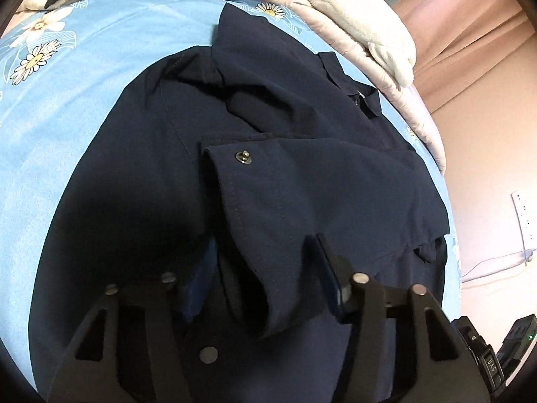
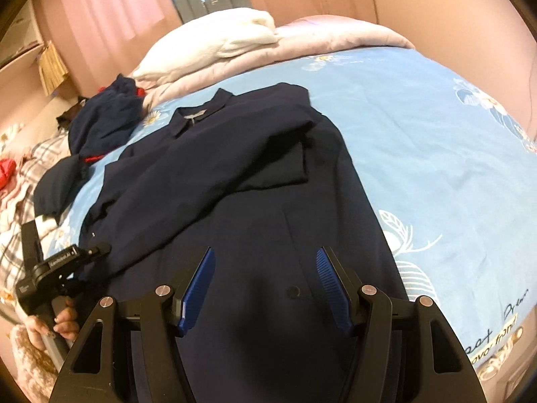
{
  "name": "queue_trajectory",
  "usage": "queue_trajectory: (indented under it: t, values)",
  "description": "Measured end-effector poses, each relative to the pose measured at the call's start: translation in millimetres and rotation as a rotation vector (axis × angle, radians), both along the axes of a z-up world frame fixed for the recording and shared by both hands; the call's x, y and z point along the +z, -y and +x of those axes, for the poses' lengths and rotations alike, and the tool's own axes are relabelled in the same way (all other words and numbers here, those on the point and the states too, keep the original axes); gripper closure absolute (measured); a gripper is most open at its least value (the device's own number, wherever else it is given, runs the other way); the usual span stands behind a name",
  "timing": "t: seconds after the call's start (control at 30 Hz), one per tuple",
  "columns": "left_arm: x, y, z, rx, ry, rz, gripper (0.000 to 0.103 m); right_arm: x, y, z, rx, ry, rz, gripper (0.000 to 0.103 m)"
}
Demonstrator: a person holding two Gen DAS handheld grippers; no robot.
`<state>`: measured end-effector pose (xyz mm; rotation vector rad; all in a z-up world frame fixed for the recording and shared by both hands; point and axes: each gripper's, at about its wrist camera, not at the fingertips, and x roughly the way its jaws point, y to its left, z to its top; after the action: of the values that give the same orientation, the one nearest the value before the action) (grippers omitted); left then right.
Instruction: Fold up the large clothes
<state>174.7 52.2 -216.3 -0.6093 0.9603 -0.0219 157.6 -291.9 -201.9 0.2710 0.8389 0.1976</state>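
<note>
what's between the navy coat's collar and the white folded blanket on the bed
In the right wrist view, a strip of blue floral sheet and lilac quilt separates collar from blanket.

Both our grippers point down and forward, jaws apart.

Our left gripper (image 1: 265,268) stands with its jaws partly apart and dark cloth bunched between them; we cannot tell whether the pads press on it. Our left hand (image 2: 63,319) shows in the right wrist view, fingers wrapped round the handle below its gripper. Our right gripper (image 2: 265,288) holds its blue pads (image 2: 198,288) well apart, with nothing between them. Our right hand is out of view.
</note>
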Motion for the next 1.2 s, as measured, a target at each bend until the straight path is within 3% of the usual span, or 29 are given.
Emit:
queue_trajectory:
  t: [0.07,0.17,0.3,0.6,0.77,0.87,1.0,1.2]
  values:
    - [-0.8,0.0,1.6,-0.009,-0.002,-0.001,0.067,-2.1,4.8,-1.6,-0.006,-0.002,0.008,0.04]
    - [-1.3,-1.9,2.6,-0.006,-0.006,-0.004,0.082,-5.2,6.6,-2.0,-0.013,-0.006,0.008,0.04]
    - [12.5,-1.4,0.9,0.008,0.027,0.047,0.092,-7.0,8.5,-3.4,-0.021,-0.013,0.009,0.04]
    - [84.8,-8.0,12.4,0.02,0.205,0.179,0.094,-1.7,14.6,-8.1,-0.035,0.006,0.009,0.04]
    - [115.5,-21.8,35.0,0.016,0.258,0.276,0.094,1.9,15.0,-11.9,-0.037,0.017,0.006,0.04]
    - [127.7,-30.2,50.9,0.005,0.277,0.294,0.094,2.9,15.1,-13.5,-0.042,0.02,0.003,0.04]
    - [126.3,-31.0,71.4,-0.007,0.264,0.332,0.094,2.4,16.4,-13.4,-0.052,0.017,-0.004,0.04]
    - [96.5,-39.1,96.6,-0.008,0.181,0.358,0.094,2.4,15.0,-11.6,-0.06,0.008,-0.017,0.04]
